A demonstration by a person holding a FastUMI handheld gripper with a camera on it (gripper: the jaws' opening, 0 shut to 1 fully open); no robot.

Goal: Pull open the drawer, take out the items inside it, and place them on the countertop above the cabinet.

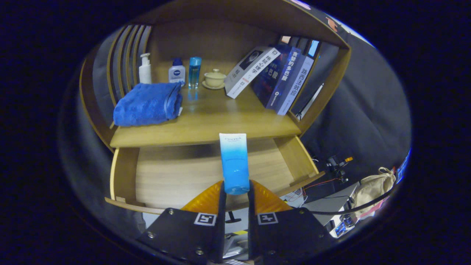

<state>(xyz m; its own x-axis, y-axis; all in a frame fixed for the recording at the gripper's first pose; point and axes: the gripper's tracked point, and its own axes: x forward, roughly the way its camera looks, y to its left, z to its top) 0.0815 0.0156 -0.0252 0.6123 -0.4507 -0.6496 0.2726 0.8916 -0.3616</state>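
My gripper is shut on a blue and white tube, both fingers pressing its lower end. The tube stands upright between the fingers and rises above the pulled-out wooden drawer. The drawer's bare bottom shows below and beyond the tube. The countertop of the cabinet lies just beyond the drawer, its front edge level with the tube's white top.
On the countertop a folded blue towel lies at the left. Behind it stand a white pump bottle, a small white bottle, a blue bottle and a lidded cup. Several books lean at the right. Cables and a paper bag lie below right.
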